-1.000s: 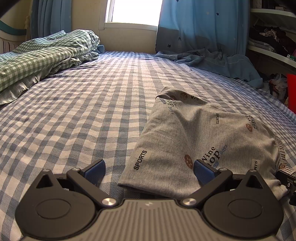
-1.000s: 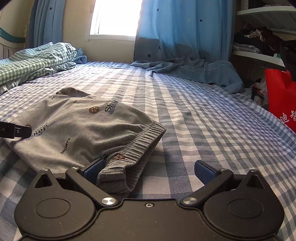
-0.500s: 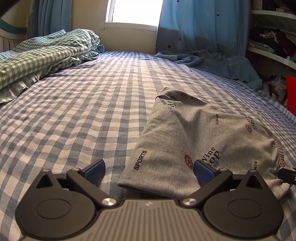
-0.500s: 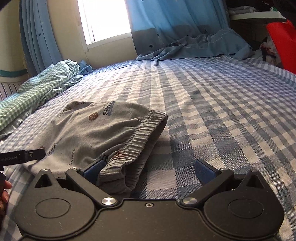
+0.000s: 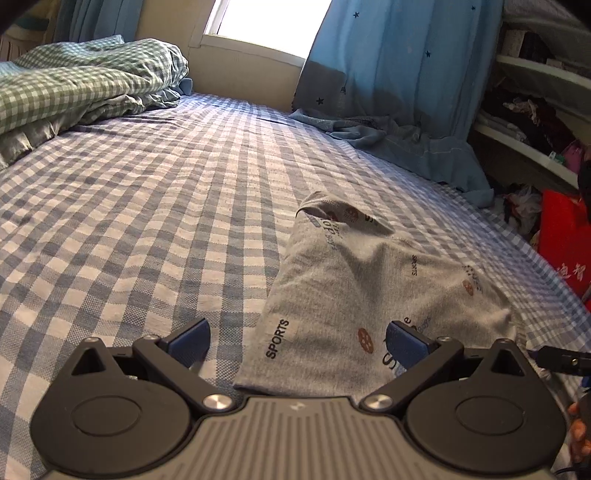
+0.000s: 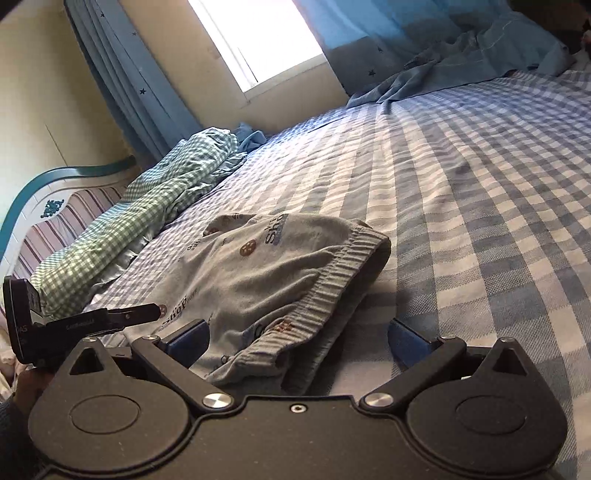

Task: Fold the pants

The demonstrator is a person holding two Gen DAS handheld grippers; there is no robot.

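Grey knit pants (image 5: 351, 295), printed with words such as "SPORTS" and small brown round motifs, lie folded in a compact bundle on the blue-and-white checked bed (image 5: 147, 221). In the left wrist view the bundle's near edge sits just ahead of the left gripper (image 5: 297, 341), between its jaws and reaching past the right-hand one, which rests over the cloth; the jaws stand wide apart and clasp nothing. In the right wrist view the ribbed waistband (image 6: 332, 291) faces the right gripper (image 6: 297, 341), with a rumpled corner of the pants lying between its jaws, closer to the left-hand one; these jaws are also spread wide and are not pinching the fabric. Left of the right gripper's jaws, the other gripper's black tip reaches over the edge of the pants. Farther beyond the jaws, a green checked quilt (image 5: 74, 85) is heaped at the left side of the bed, a blue star-patterned curtain (image 5: 399, 74) hangs by the bright window (image 5: 266, 26) with its hem spilling onto the bed, and a red bag (image 5: 565, 240) stands off the bed's right side below cluttered shelves (image 5: 532, 110).
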